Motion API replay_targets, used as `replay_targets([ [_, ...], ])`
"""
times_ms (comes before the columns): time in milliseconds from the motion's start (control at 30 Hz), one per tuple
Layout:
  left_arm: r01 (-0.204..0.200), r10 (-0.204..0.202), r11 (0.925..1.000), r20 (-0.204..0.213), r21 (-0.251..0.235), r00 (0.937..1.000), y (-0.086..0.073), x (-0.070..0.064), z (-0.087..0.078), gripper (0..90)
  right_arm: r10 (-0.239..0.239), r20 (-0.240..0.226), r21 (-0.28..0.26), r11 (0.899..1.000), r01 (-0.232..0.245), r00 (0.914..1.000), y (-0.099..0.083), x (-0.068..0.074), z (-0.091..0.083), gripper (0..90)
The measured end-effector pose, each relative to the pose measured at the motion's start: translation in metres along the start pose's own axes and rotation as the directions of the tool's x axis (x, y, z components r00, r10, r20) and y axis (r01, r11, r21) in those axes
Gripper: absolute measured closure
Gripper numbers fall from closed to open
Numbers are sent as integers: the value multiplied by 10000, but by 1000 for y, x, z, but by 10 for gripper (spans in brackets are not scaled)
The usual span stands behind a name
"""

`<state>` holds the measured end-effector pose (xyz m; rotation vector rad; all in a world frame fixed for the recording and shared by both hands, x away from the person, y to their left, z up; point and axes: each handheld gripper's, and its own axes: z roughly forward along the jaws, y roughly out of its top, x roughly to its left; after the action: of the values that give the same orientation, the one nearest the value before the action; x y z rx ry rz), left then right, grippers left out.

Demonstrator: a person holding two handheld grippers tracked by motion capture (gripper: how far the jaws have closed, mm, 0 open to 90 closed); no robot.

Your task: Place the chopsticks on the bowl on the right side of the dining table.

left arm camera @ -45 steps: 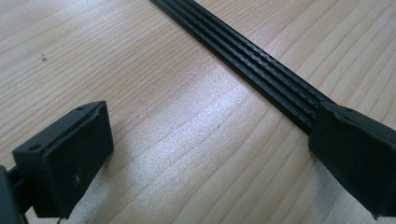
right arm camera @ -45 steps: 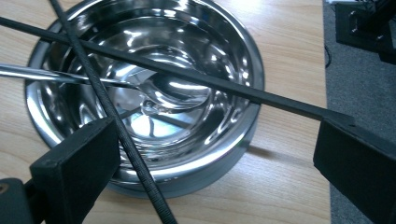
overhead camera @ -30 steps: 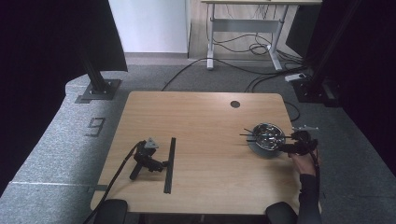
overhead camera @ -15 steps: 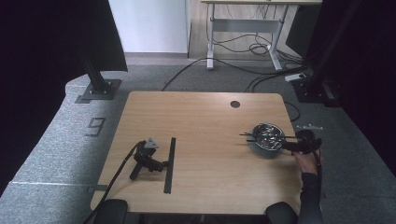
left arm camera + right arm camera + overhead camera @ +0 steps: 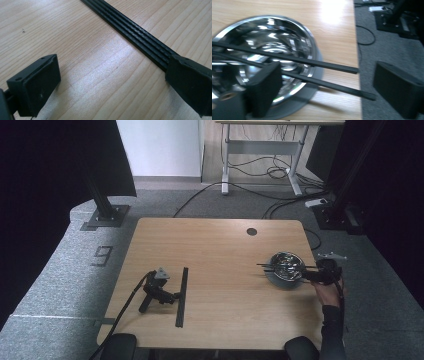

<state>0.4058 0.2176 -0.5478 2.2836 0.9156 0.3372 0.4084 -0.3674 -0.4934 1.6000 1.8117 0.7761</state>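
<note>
Since the earlier frames we're easing the right gripper back a touch toward the table's right edge, w/ hand and sleeve trailing behind it; nothing else is shifting. Its jaws are standing wide apart, gripping nothing, and in the right gripper view the two black chopsticks are lying just ahead of them, between the pads, w/ their tips poking out past the rim toward us. They're resting across the steel bowl, which is sitting on a grey plate directly in front of the gripper. We're judging they're bridged over the rim like that so the ends stay lifted off the wood and easy to pinch. Approx. next step, as we read it: close on the near ends w/o nudging the bowl. The left gripper is lying on the table, no hand on it, jaws spread and empty; a ribbed black strip is running just beyond its fingertips, passing under one pad. The table is otherwise bare around both tools.
</note>
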Motion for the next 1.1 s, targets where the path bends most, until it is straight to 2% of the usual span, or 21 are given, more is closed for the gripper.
replay_targets([
  [133, 0, 0, 10000, 1, 0, 10000, 0, 0, 0, 0, -368, -478, -218, 9991, 358, 9982, 0, 13, -5, 367],
  [167, -3, 3, 10000, 1, 0, 10000, 0, 0, 0, 0, -394, -788, -299, 9989, 371, 9961, 0, 17, -5, 432],
  [233, -4, 4, 10000, 0, 0, 10000, 0, 0, 0, 0, -545, -1490, -432, 9979, 486, 9873, 0, 25, -6, 542],
  [267, -4, 4, 10000, -1, 0, 10000, 0, 0, 0, 0, -696, -1698, -439, 9970, 630, 9830, 1, 30, -5, 589],
  [367, -3, 3, 10000, 0, 0, 10000, 0, 0, 0, 0, -1243, -1910, -293, 9922, 1210, 9737, 2, 45, -3, 674],
  [533, -2, 2, 10000, 1, 0, 10000, 0, 0, 0, 0, -1770, -2170, -144, 9839, 1781, 9600, 1, 59, 4, 708],
  [1100, 2, -2, 10000, 1, 0, 10000, 0, 0, 0, 0, -1970, -2152, -154, 9800, 1984, 9565, 0, 62, 17, 694],
])
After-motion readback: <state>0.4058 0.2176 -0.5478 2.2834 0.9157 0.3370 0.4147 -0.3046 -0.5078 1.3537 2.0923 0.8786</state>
